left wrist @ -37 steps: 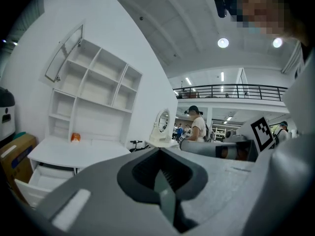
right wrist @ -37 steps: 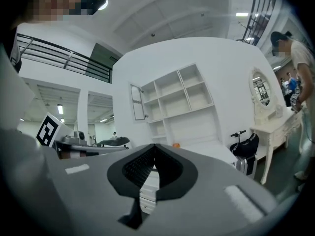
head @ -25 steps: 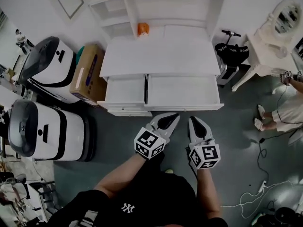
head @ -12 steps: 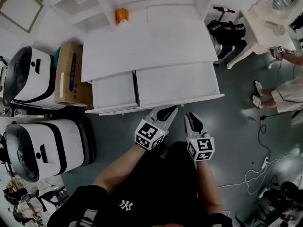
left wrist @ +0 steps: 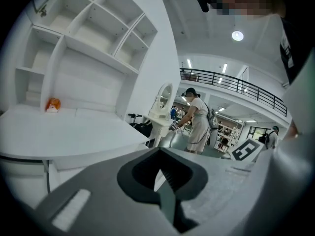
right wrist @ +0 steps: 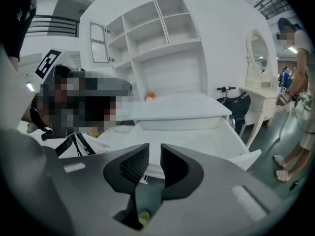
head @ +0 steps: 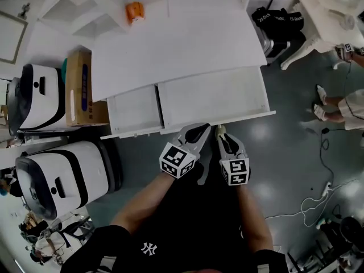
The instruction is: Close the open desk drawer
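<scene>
1. White desk fills the upper half of the head view. The tabletop [head: 176, 44] is bare except for a small orange item [head: 135, 11] at its back edge, upper left.
2. Two drawers are pulled out side by side below the tabletop: the narrow drawer [head: 133, 110] left of centre and the wide drawer [head: 213, 98] at centre-right. Both look empty.
3. Left hand-held gripper [head: 198, 132]: clenched, jaws pressed together, nothing between them. Its tip sits right at the wide drawer's front edge, mid-frame; I can't tell if it touches.
4. Right hand-held gripper [head: 225, 141]: released, with a narrow gap between the jaws and nothing gripped. It sits just beside the left one, tip just below the same front edge.
5. Left of the desk are a cardboard box [head: 79, 87] and two white machines [head: 62, 172].
6. A black bag [head: 278, 24] is at upper right, and a person [head: 347, 104] stands at the right edge.
</scene>
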{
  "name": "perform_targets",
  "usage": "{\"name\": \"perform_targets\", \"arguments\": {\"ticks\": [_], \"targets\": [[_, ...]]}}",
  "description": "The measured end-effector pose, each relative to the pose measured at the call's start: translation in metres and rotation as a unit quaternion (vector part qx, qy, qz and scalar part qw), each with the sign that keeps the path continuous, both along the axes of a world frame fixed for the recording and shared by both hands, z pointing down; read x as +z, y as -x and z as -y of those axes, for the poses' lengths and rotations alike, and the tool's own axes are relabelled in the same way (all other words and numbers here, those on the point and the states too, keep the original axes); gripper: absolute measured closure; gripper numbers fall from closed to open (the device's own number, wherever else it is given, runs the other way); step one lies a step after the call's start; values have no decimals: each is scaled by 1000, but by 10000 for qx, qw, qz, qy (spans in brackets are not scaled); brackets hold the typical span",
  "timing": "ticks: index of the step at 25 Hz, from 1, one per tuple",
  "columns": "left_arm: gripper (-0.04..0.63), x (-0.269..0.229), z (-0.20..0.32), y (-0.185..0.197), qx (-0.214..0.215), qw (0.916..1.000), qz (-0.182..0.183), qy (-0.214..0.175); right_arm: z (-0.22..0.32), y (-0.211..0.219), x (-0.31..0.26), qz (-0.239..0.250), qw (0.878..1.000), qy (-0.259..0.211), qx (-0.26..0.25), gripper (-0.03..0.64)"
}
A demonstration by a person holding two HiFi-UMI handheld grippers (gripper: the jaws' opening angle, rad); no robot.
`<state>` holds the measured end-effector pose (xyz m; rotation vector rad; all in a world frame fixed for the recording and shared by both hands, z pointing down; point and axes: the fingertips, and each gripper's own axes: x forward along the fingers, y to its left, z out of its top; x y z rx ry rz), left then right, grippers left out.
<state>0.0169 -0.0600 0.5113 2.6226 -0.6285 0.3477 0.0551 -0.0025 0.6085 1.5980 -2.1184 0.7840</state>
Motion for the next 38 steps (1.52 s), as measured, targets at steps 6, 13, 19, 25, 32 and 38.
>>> {"name": "perform_targets", "arguments": {"ticks": [6,13,19,25,32,38], "targets": [[594,27,12,-5,-46,9995,256,175,3,-14,64,8,9985,546,39,508],[594,61,9,-11,193,9982,444,367,11,-22,134,10,9950,980,205,499],[594,79,9,-14,304,9969,570,442,21,-20,175,102,9929,1136,327,494],[594,92,5,-19,299,9961,618,557,20,-15,198,170,9914,1257,323,481],[594,107,9,-25,228,9950,624,741,22,-9,204,163,9912,1291,257,513],[594,110,21,-28,26,9949,658,766,41,-15,200,207,9918,1242,206,514]]}}
